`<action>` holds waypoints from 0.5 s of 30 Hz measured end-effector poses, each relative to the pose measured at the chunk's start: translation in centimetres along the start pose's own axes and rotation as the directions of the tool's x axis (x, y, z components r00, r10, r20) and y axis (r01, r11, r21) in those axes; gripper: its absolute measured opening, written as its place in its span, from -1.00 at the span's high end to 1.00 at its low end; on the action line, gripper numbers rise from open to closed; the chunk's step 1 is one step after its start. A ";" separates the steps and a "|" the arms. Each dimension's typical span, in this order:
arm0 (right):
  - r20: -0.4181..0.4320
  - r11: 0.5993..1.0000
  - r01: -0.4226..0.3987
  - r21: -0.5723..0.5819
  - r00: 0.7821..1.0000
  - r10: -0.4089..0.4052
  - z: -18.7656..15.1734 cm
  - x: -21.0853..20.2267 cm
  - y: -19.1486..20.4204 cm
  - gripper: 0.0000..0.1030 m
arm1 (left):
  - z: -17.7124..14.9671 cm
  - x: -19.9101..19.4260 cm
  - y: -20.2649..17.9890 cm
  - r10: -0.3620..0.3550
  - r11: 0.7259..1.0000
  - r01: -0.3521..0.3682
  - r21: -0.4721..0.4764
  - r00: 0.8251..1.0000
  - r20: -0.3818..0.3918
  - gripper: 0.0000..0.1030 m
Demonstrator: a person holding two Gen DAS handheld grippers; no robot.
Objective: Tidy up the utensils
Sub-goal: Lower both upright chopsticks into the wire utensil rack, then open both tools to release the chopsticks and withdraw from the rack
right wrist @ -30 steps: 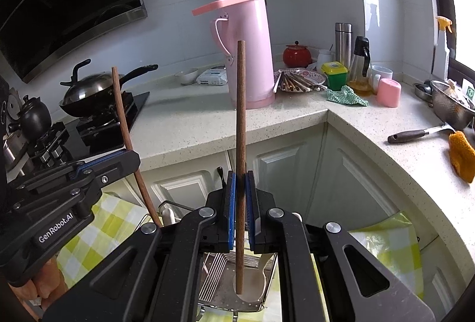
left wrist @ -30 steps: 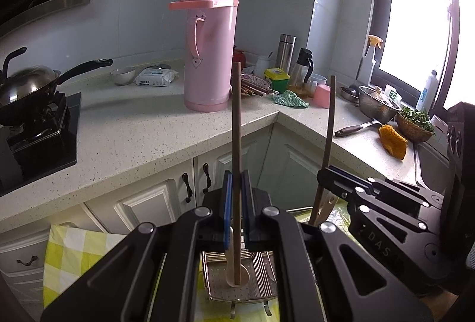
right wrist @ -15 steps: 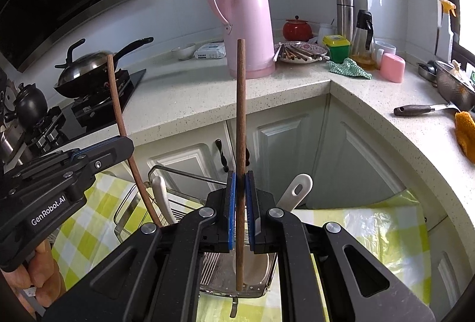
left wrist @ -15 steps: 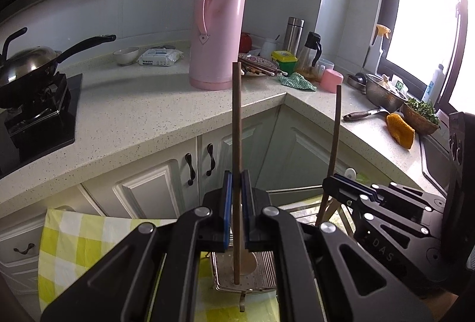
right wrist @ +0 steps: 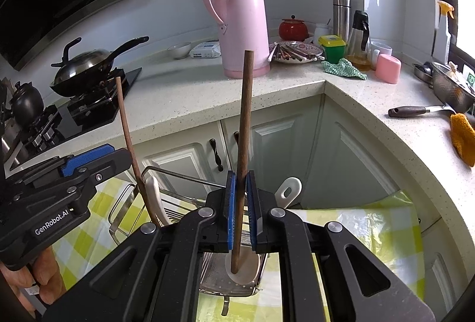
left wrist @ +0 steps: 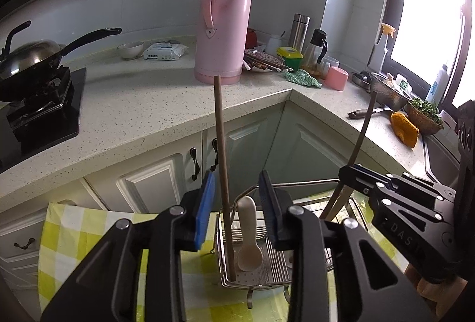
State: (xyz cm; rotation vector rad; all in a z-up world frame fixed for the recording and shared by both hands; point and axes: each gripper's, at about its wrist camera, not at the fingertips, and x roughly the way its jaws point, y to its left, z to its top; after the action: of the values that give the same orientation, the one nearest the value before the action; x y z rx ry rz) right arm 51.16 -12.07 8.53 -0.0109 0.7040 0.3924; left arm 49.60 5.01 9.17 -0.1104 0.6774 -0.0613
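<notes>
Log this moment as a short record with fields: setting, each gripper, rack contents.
setting: kitchen corner, metal rack on a yellow checked cloth
left gripper: jaws opening, pads clear of the left chopstick, whose tip rests in the rack
right gripper: shut on the right chopstick, tip down in the rack
rack contents: white spoon, both chopstick tips
counter: pink thermos, wok

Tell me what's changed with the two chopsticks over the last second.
The left gripper has let go: its jaws are opening, and its chopstick now stands free between them, tip down in the metal rack beside the white spoon. Both grippers came lower toward the rack. The right gripper stays clamped on its chopstick, upright over the rack.
</notes>
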 end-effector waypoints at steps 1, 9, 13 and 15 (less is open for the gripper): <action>0.003 1.000 0.001 0.003 1.000 -0.001 0.0 -0.2 -0.1 0.80 | 0.0 -0.2 0.1 0.000 1.000 0.000 -0.001 1.000 0.002 0.42; 0.041 0.999 0.038 0.023 0.998 -0.039 -0.1 -2.7 -1.9 0.23 | -0.8 -2.7 0.9 0.008 1.000 -0.007 -0.016 1.000 0.028 0.41; 0.052 0.998 0.057 0.039 0.997 -0.059 -1.0 -4.2 -3.4 0.08 | -2.1 -4.6 1.6 0.007 1.000 -0.006 -0.027 0.999 0.036 0.39; 0.052 0.997 0.067 0.049 0.996 -0.070 -1.8 -5.0 -4.2 0.05 | -3.1 -5.6 2.0 0.005 0.999 -0.004 -0.034 0.999 0.037 0.39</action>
State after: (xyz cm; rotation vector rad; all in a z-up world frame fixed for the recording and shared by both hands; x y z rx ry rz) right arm 48.05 -17.92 9.80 0.0203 0.6577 0.3092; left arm 43.28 7.24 10.01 -0.1424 0.6416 -0.0432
